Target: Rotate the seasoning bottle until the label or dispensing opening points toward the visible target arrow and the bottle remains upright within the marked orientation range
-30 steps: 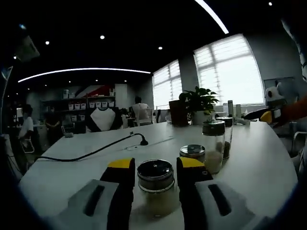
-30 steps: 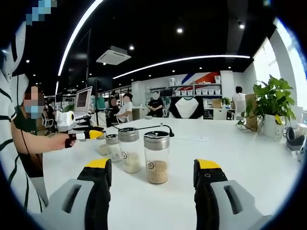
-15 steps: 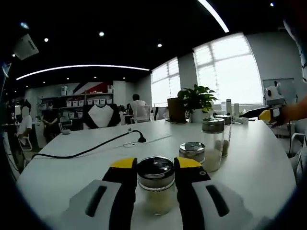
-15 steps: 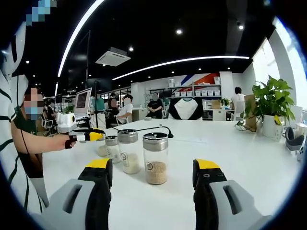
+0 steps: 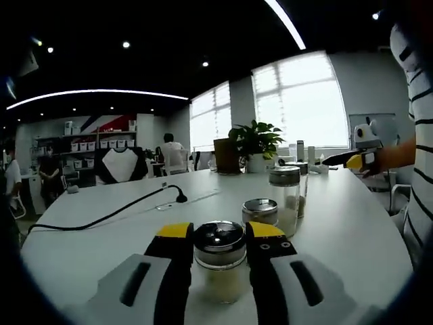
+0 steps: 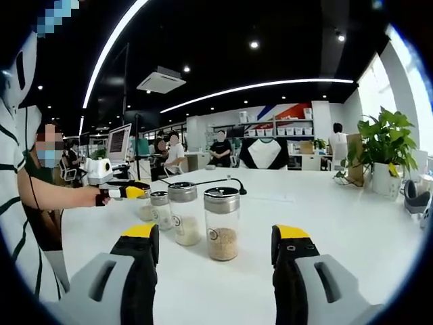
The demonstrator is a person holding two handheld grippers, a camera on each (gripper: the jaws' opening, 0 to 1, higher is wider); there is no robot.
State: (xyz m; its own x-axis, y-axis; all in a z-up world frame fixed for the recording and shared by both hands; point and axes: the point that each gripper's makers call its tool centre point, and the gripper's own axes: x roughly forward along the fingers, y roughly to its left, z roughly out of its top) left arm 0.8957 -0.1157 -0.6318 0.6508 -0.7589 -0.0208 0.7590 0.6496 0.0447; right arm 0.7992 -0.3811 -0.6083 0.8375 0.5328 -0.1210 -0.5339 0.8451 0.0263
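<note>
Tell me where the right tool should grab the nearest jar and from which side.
Grip the nearest jar across its clear glass body, below the metal lid, coming straight in level from the right tool. It stands upright and centred ahead of the open jaws; its neighbour crowds one side.

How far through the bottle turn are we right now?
Done: the left gripper has its jaws closed around the seasoning bottle, which stands upright on the white table. In hand: that grip. Left: the turn itself; I can see no target arrow or label on it, so alignment can't be judged. The right gripper is open, short of the other bottles.
</note>
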